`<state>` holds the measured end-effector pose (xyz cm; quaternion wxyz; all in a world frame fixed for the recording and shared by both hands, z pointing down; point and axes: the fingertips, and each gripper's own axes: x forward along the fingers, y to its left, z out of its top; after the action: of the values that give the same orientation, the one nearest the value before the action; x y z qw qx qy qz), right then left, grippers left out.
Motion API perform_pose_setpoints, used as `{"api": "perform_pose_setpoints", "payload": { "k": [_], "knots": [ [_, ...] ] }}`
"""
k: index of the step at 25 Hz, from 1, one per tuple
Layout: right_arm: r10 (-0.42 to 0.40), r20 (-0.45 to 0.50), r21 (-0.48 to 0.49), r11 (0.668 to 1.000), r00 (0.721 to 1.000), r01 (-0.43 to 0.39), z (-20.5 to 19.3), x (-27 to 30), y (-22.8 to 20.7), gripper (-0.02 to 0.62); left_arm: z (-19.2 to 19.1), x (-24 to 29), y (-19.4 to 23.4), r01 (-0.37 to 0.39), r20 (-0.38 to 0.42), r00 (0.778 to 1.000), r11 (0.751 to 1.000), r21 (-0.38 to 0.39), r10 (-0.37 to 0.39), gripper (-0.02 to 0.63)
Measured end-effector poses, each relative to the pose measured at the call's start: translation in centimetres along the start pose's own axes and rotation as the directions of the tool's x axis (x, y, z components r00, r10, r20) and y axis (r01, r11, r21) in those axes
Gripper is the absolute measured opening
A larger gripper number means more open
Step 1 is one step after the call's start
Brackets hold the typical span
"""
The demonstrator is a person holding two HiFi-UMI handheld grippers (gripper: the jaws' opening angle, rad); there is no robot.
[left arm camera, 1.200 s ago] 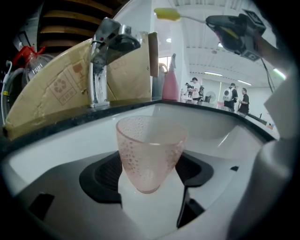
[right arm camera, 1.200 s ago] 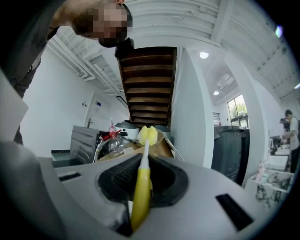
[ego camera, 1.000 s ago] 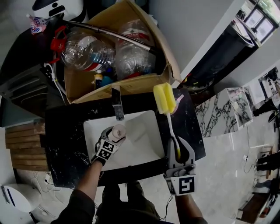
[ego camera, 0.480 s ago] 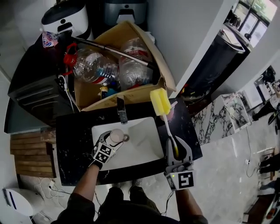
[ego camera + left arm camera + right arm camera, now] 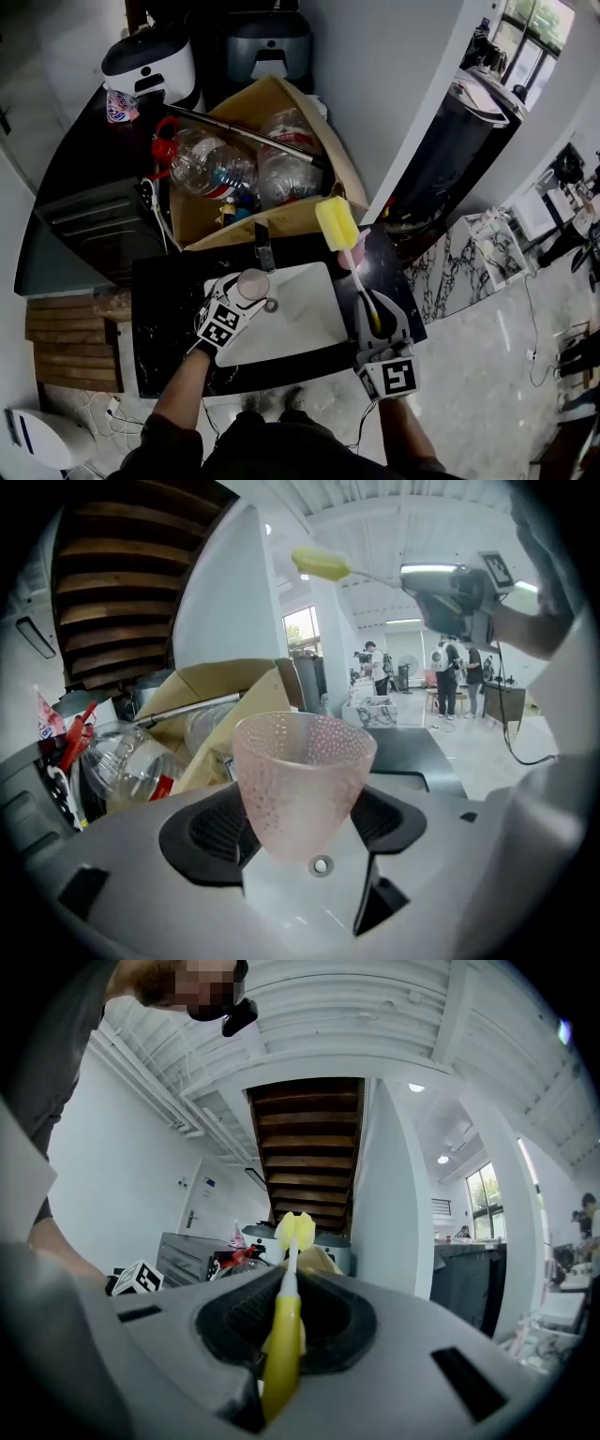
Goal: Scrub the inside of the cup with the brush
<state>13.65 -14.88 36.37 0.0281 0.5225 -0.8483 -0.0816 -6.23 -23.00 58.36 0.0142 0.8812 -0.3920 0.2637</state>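
now | left hand-held gripper (image 5: 298,825) grips cup (image 5: 302,766); right hand-held gripper (image 5: 289,1314) clamps brush (image 5: 336,225) | brush handle end hidden

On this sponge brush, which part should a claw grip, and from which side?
Grip the sponge brush by its thick yellow handle, coming from the tail end along the shaft, as the right claw does. That leaves the long thin stem and sponge head free to reach into the cup.

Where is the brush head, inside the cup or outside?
Outside. The brush head stands well apart from the cup in the left tongs.
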Motion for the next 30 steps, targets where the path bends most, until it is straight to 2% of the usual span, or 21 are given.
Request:
{"api": "perform_pose_setpoints", "payload": {
  "k": [10,19,25,30],
  "knots": [
    [0.084,0.003,-0.045,0.996,0.996,-0.083,2.1,-0.2,0.8,0.037,6.6,-2.7,0.8,-0.035,0.043,0.999,0.996,0.084,0.031,0.352],
    [0.205,-0.026,-0.082,0.975,0.978,-0.207,2.4,0.0,2.7,0.038,11.2,-4.9,2.8,-0.122,0.077,0.991,0.977,0.178,0.109,0.352],
    [0.328,-0.080,-0.106,0.936,0.941,-0.336,1.8,0.0,5.2,0.038,13.1,-5.8,3.2,-0.165,0.076,0.986,0.952,0.258,0.150,0.351],
    [0.458,-0.152,-0.122,0.870,0.876,-0.477,0.7,-0.3,7.7,0.038,13.5,-6.2,3.0,-0.179,0.057,0.984,0.931,0.317,0.170,0.353]
  ]
}}
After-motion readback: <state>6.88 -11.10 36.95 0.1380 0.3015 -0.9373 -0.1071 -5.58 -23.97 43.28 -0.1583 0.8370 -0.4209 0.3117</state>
